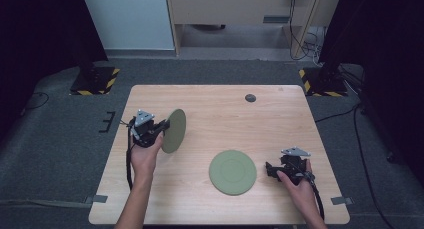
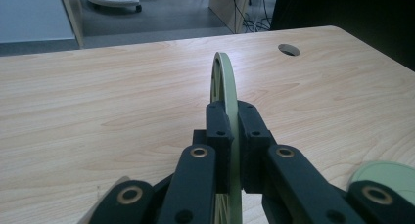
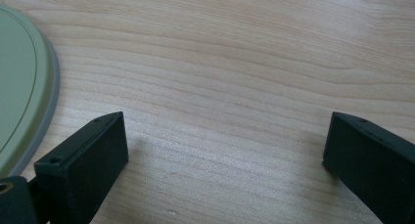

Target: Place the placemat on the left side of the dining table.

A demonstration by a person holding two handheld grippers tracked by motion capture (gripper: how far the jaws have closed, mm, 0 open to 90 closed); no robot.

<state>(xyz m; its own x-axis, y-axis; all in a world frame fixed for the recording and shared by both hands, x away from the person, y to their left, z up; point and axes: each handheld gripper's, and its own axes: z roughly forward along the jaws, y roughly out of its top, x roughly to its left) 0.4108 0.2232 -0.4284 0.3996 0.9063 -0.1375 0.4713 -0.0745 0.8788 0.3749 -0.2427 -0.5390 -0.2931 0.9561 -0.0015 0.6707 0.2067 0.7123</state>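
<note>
Two pale green plates are on the scene. One green plate (image 1: 174,130) is held up on edge above the table's left side, with my left gripper (image 1: 161,127) shut on its rim. In the left gripper view that plate (image 2: 224,82) stands edge-on between the two black jaws of the left gripper (image 2: 235,136). The second green plate (image 1: 233,172) lies flat near the table's front middle, and its rim (image 3: 24,97) shows at the left of the right gripper view. My right gripper (image 1: 270,170) sits just right of it, low over the wood, open with nothing between its fingers (image 3: 222,141).
The wooden table (image 1: 220,109) has a round cable hole (image 1: 250,97) at the back right, also seen as the cable hole (image 2: 288,49) in the left gripper view. Dark stands with striped bases (image 1: 95,81) flank the table's far corners. The flat plate (image 2: 386,175) shows at lower right.
</note>
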